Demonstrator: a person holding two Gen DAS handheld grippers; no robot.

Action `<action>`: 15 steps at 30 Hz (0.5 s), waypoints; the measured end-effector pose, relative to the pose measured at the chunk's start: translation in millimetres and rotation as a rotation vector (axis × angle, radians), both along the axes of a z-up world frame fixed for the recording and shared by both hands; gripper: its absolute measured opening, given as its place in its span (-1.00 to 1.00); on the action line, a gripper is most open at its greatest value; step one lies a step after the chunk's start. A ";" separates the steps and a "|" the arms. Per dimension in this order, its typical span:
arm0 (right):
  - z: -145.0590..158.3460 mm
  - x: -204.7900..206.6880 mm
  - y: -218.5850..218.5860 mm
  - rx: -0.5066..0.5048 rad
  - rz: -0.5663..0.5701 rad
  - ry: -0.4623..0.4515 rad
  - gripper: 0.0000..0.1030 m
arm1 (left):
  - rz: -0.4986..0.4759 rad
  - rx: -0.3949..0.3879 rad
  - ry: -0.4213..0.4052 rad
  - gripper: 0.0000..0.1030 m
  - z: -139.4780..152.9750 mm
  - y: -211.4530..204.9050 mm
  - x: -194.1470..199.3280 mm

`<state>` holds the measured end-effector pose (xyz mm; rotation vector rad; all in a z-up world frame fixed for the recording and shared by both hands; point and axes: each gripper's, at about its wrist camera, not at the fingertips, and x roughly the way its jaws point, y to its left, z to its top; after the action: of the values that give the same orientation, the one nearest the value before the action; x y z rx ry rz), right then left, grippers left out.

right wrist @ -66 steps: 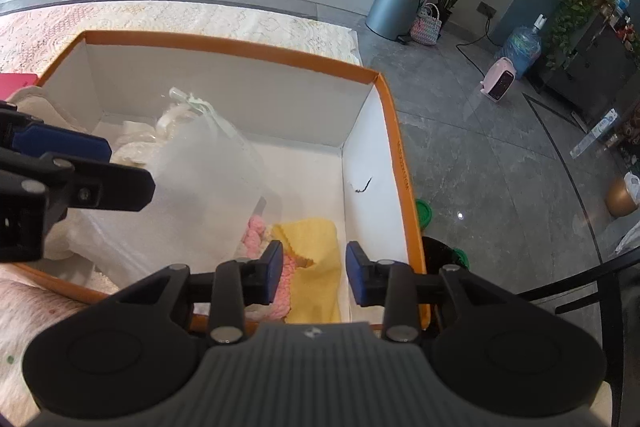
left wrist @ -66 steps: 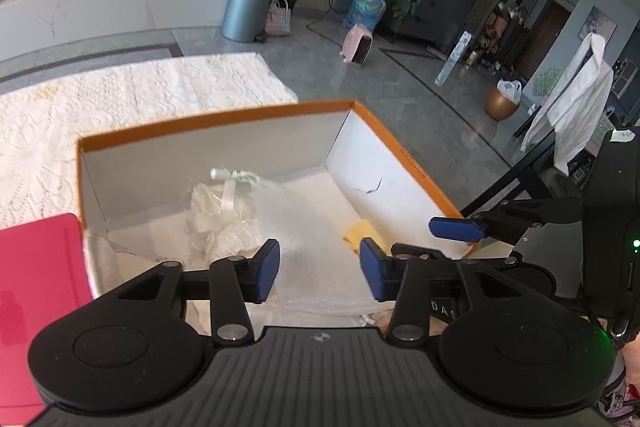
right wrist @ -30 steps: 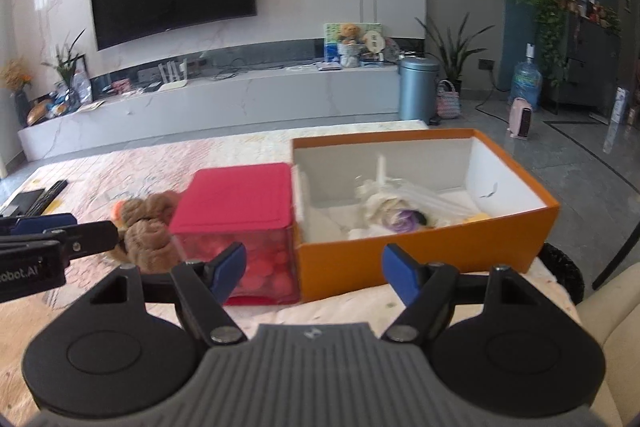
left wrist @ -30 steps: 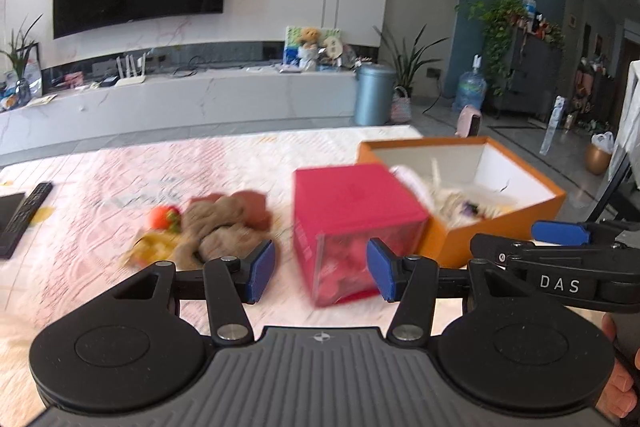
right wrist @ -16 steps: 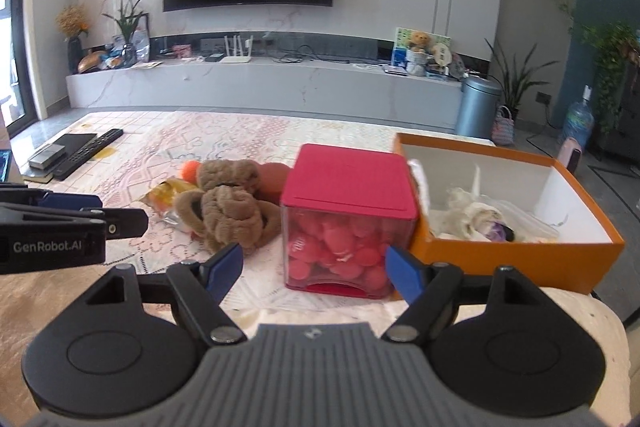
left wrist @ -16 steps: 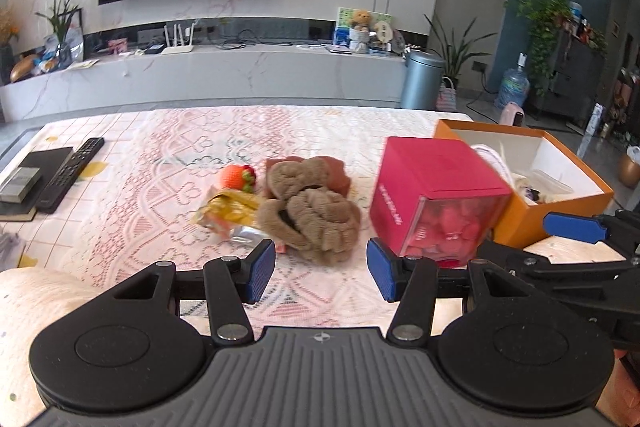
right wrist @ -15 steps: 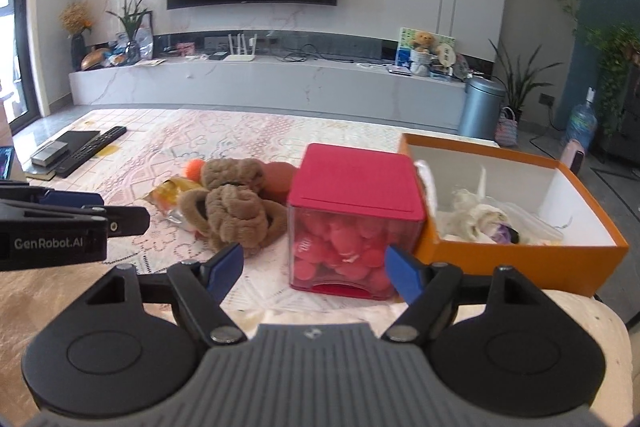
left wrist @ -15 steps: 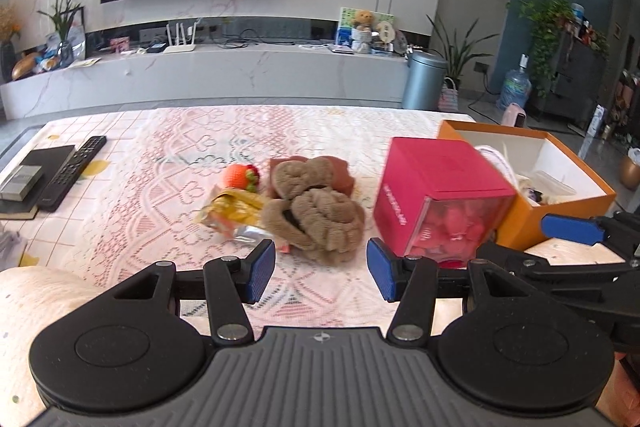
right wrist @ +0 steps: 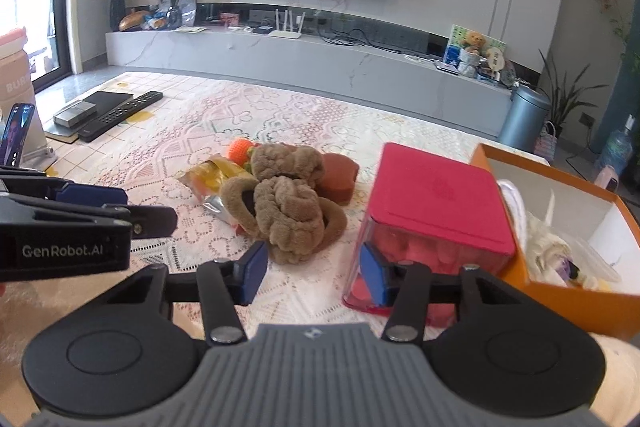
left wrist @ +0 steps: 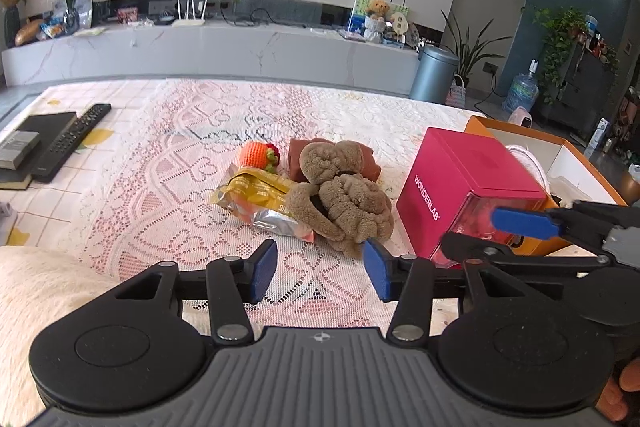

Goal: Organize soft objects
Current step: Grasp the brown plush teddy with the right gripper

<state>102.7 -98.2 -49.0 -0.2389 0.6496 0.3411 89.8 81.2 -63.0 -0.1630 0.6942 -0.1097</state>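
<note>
Grippers both angled down over lace-covered table (left wrist: 168, 163): left gripper (left wrist: 320, 269) and right gripper (right wrist: 310, 269) jaws apart, just been closing, nothing between, brown plush slippers (left wrist: 340, 199) just ahead.

Left gripper (left wrist: 320, 269) empty, just narrowed — brown plush (left wrist: 340, 195) ahead

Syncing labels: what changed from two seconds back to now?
Both grippers left the orange box for the brown plush slippers. Left gripper and right gripper jaws have just been closing, nothing between them. Slippers, pink box, snack packet unmoved.
</note>
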 end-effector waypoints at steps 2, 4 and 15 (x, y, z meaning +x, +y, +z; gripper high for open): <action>-1.9 7.8 7.9 -0.009 0.029 0.000 -0.06 | 0.002 -0.009 0.012 0.09 -1.3 4.9 6.2; -5.7 15.7 15.8 -0.028 0.060 -0.001 -0.07 | 0.008 -0.008 0.021 0.08 -2.3 9.0 12.8; -37.4 75.8 68.4 -0.200 0.211 0.031 0.19 | 0.054 0.032 0.136 0.03 -14.3 34.1 62.7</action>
<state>178.5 -29.8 -86.4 -0.4966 0.6911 0.4835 152.5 115.4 -77.3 -0.1597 0.8258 -0.0357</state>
